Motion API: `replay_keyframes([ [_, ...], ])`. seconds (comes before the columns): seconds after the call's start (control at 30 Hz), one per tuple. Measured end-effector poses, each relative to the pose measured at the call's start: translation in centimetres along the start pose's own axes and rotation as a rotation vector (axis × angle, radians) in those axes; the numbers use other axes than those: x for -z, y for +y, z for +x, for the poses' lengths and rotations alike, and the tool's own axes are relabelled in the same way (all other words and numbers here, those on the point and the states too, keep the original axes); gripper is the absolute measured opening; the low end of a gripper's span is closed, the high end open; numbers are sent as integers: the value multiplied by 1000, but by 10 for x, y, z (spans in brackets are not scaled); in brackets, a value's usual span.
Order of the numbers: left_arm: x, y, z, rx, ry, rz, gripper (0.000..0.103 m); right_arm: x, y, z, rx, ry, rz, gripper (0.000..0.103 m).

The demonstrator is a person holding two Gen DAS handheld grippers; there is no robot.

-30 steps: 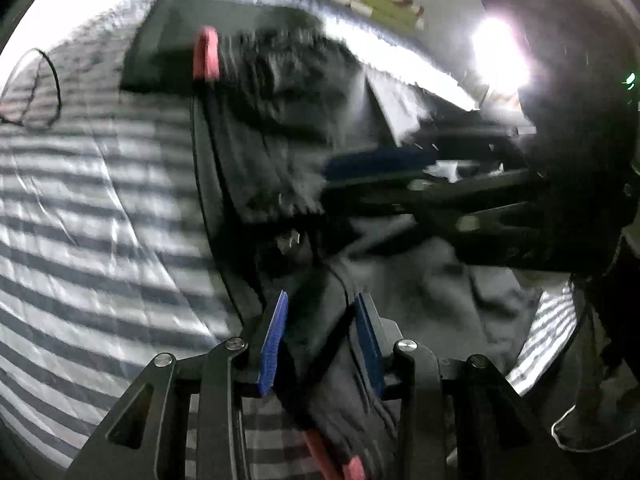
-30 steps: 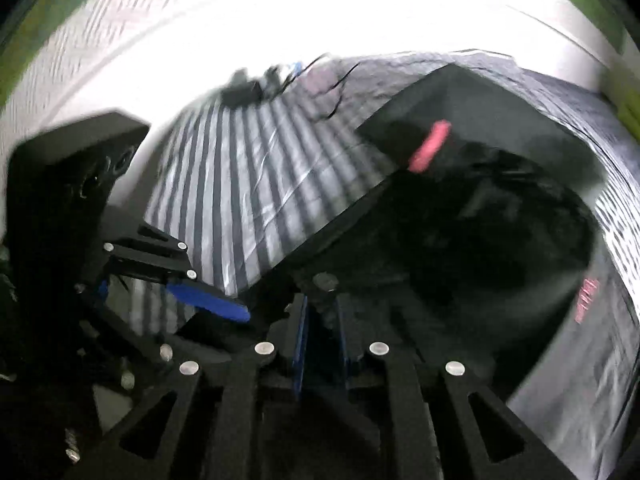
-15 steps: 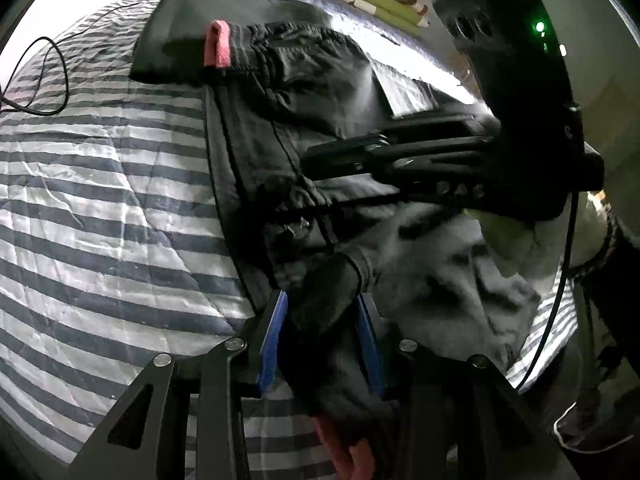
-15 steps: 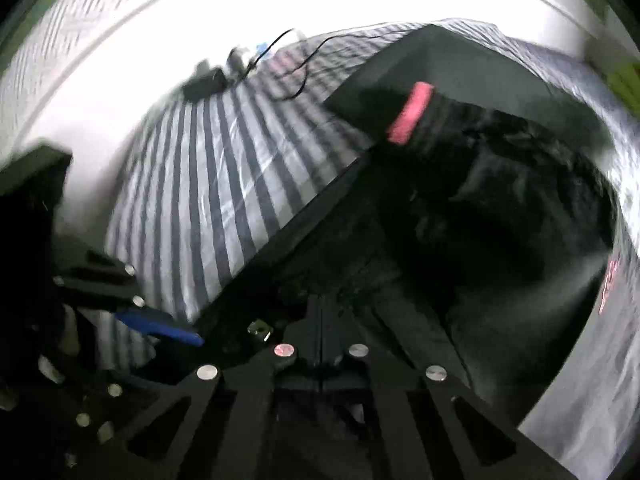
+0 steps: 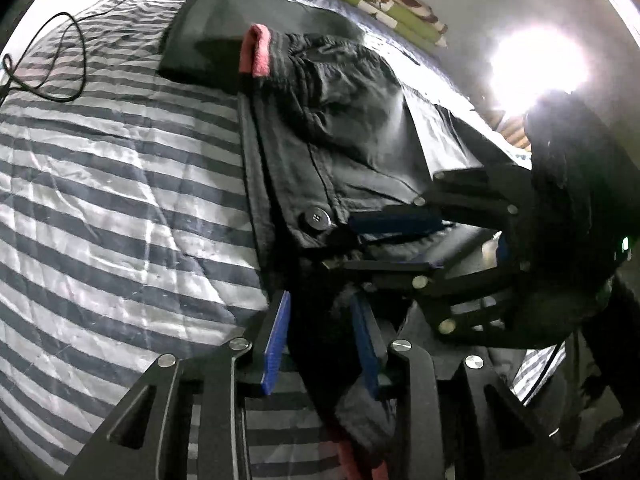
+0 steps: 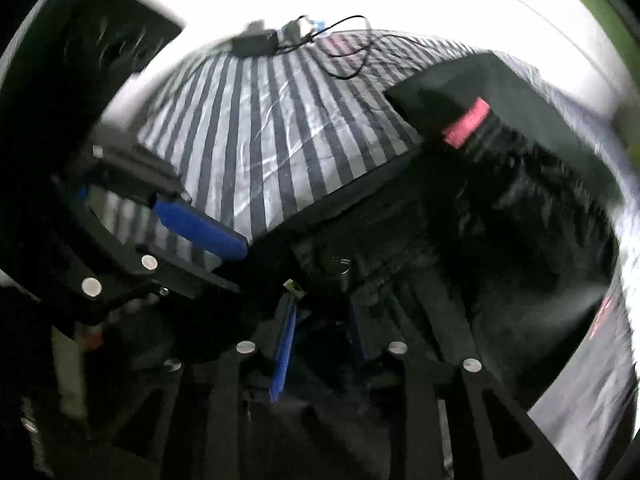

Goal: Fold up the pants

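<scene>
1. The dark pants [image 5: 340,128] lay along the striped bedspread [image 5: 100,200], with one pink-lined cuff [image 5: 256,56] at the far end, resting on a flat black slab [image 5: 224,28].
2. A second before, the left tongs [image 5: 324,336] had stood wider around a bunch of cloth; now their blue pads [image 5: 276,344] were closing in on a thick fold of the pants, cloth between them, and appeared to pinch it.
3. The right tongs [image 6: 320,344] had been pressed fully together half a second before. Now they were spreading, with dark cloth lying between the pads; whether the pads still touched it could not be told in the blur.
4. The button [image 5: 316,218] and waistband had come close to the right tongs, just beside their tips in the left view.
5. Judgement: the right side looked to be letting go or re-gripping near the waist while the left kept its hold, so the fold was not yet finished.
</scene>
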State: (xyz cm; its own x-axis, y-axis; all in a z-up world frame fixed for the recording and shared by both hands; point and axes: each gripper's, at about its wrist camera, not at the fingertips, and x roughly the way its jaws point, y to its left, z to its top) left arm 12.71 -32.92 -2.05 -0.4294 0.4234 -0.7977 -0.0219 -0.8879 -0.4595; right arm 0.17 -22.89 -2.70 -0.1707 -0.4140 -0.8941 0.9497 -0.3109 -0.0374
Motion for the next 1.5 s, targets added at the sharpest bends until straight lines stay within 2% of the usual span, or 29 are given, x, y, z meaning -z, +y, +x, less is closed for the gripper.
replay_keyframes([
  [0.1, 0, -3, 4, -15, 3, 15, 31, -1, 0, 1, 8, 0, -13, 24],
  [0.2, 1, -5, 6, -20, 6, 22, 31, -3, -15, -6, -28, -12, 54, 10],
  [0.37, -2, -8, 10, -30, 8, 34, 31, -6, -30, -9, -70, -24, 127, 0],
  [0.6, -2, -8, 9, -39, 7, 46, 31, -8, -37, -12, -61, -33, 151, 0],
  [0.73, -2, -8, 9, -35, 9, 46, 31, -4, -29, -19, -121, -37, 99, 3],
  [0.77, -2, -7, 9, -30, 10, 41, 31, -4, -24, -18, -107, -23, 69, 6],
  [0.83, -3, -6, 9, -26, 11, 37, 31, -4, -14, -14, -33, 6, -5, 20],
  [1.0, -2, -7, 10, -25, 13, 36, 30, -3, -1, -2, 33, 37, -109, 22],
  [1.1, -3, -8, 12, -28, 13, 38, 30, -9, -4, 2, 57, 35, -114, 22],
  [1.2, -3, -9, 13, -27, 13, 37, 30, -14, -11, 0, 63, 26, -95, 7],
  [1.33, -3, -10, 13, -32, 13, 38, 30, -19, -20, -8, 54, -4, -49, 2],
  [1.4, -3, -10, 12, -34, 12, 38, 30, -19, -23, -10, 39, -13, -28, 2],
  [1.5, -3, -9, 12, -32, 10, 34, 30, -15, -23, -15, -31, -17, -7, 1],
])
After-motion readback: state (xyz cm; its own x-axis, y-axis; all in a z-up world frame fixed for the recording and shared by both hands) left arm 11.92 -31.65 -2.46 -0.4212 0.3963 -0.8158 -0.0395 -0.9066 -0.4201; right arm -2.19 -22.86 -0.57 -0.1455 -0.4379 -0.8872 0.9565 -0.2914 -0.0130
